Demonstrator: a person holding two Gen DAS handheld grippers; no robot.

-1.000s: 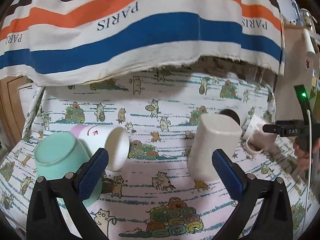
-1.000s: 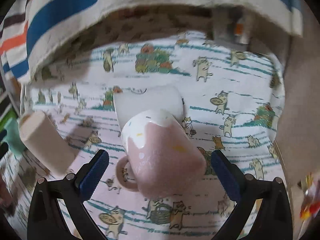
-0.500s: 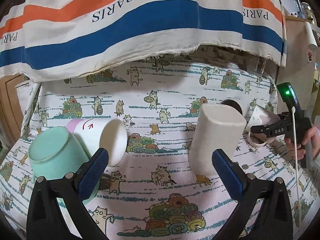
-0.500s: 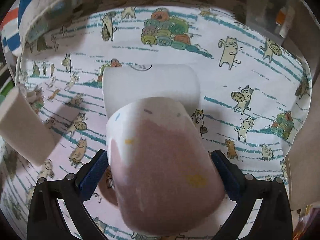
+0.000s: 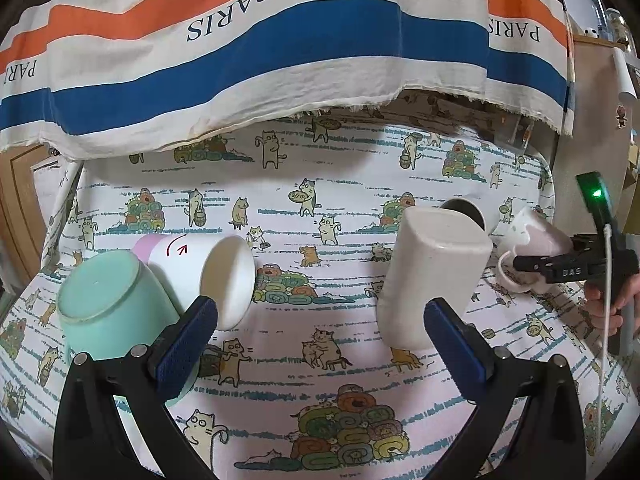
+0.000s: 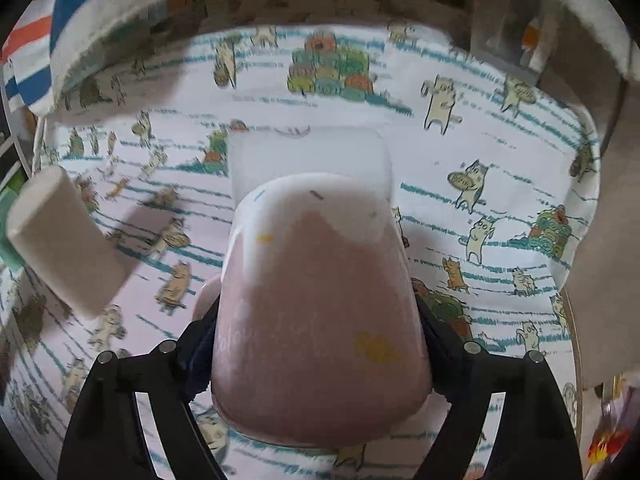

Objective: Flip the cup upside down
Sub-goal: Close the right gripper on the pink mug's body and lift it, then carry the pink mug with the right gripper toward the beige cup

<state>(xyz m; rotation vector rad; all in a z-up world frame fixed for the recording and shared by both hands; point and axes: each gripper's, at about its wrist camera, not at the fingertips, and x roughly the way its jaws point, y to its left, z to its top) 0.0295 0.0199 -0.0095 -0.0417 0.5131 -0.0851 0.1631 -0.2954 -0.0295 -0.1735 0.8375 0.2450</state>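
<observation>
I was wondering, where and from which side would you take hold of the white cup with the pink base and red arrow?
Grip the white cup across its round wall, near the middle. It lies on its side, mouth toward the left gripper, pink base against the mint cup. Probably come from above, one finger on each side; the open left gripper is nearest.

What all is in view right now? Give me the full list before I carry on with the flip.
Pink mug: 1, pink with white rim and speckles, between the right gripper's pads, far right in the left view.
Beige cup: 1, cream, upside down, centre-right.
White cup: 1, white with pink base, on its side, left.
Mint cup: 1, mint green, base towards the left camera, against the white cup.
Dark-inside cup: 1, on its side behind the beige cup.
Cat-print tablecloth: 1, white.
Striped PARIS cloth: 1, hanging behind.
Left gripper: open, empty.
Right gripper: shut on the mug.
</observation>
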